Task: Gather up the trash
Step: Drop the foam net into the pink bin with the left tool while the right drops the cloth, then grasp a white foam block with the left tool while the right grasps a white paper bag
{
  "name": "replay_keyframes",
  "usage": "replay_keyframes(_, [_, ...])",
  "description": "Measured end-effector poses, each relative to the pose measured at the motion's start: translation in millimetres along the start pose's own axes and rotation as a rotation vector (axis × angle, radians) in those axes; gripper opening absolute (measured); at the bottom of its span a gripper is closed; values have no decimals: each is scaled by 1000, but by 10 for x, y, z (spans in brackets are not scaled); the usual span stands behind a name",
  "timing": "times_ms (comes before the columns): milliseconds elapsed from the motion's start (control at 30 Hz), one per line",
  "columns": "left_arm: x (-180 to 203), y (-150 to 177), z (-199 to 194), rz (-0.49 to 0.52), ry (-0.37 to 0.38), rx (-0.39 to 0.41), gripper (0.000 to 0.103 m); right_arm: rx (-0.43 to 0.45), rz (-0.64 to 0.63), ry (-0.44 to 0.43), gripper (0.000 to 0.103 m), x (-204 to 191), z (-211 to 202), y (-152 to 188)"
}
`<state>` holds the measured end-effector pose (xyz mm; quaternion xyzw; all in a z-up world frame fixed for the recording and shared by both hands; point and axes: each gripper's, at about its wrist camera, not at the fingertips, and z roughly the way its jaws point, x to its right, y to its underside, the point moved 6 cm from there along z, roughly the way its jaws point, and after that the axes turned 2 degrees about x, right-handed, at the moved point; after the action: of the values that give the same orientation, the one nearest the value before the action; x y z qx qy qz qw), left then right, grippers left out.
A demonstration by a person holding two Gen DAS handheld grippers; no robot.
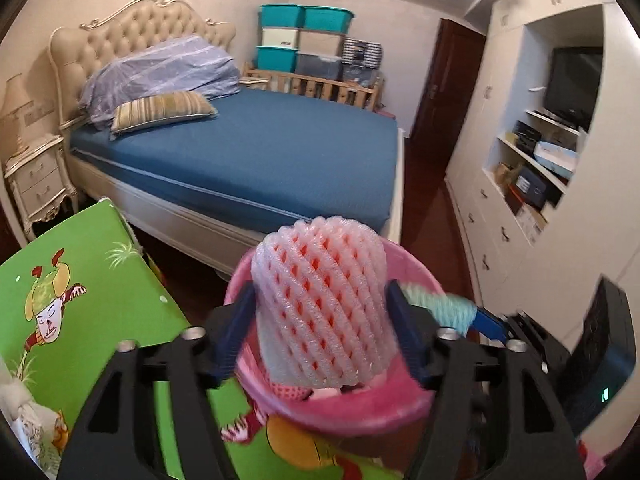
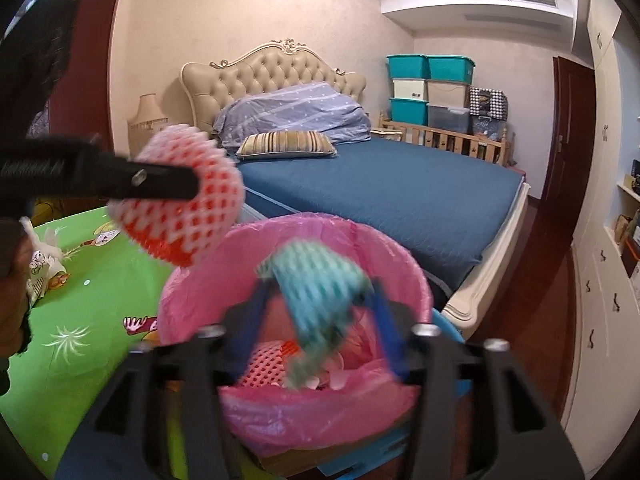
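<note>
Soft, even indoor light fills both my wrist views, with no harsh glare on the blue bed [image 1: 256,156]. Fisheye lenses bow the walls and cabinets, and black vignette closes every corner. Motion blur smears the teal foam net [image 2: 320,280] and the pink bin liner [image 2: 304,412] in my right view; the background stays fairly sharp.
</note>
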<state>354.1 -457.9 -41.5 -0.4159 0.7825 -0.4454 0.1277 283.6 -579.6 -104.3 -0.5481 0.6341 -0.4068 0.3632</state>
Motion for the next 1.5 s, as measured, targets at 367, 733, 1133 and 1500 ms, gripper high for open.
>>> replay_keyframes(367, [-385, 164, -626, 33, -166, 87, 90, 35, 13, 3, 82, -45, -337, 82])
replay_keyframes(733, [-987, 857, -2125, 148, -425, 223, 90, 115, 108, -130, 95, -928, -820, -312])
replay_keyframes(1133, [-2526, 1924, -3537, -126, -739, 211, 90, -7, -52, -300, 94, -2721, -701, -147])
replay_keyframes(1500, [-3047, 2445, -3750, -290, -755, 146, 90, -125, -154, -301, 94, -3496, -361, 111])
